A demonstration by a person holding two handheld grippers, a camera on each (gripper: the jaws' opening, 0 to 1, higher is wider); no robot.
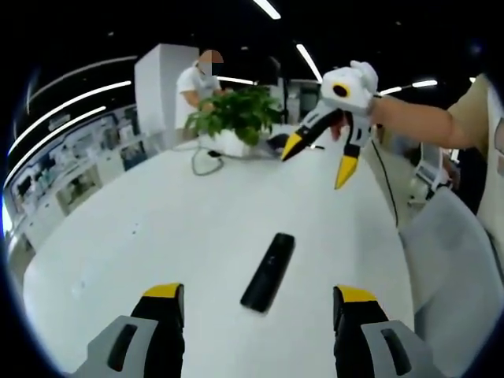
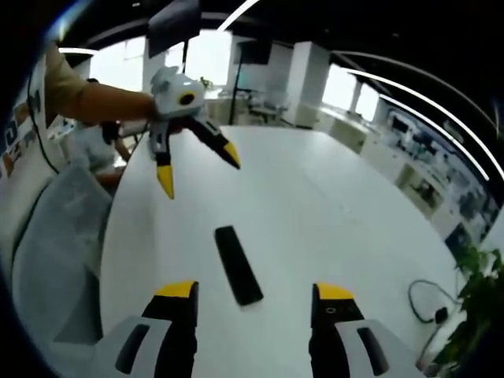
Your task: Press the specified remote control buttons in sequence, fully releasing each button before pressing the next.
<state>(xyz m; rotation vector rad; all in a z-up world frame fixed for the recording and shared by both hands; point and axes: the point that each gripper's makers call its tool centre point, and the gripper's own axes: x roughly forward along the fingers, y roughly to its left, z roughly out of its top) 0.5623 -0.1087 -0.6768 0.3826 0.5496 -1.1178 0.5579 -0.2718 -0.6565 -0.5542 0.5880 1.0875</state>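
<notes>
Left gripper view: remote control [image 1: 268,271] on table [image 1: 157,220] (untouched); both hand-held grippers spread.

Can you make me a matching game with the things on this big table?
Things:
1. remote control
2. potted plant
3. right gripper
4. table

Descriptions:
A. white
B. held up in the air, fingers spread
C. black, lying flat
D. green leaves, at the far end

Pairs: 1-C, 2-D, 3-B, 4-A

No text, label or number is legible on anything.
</notes>
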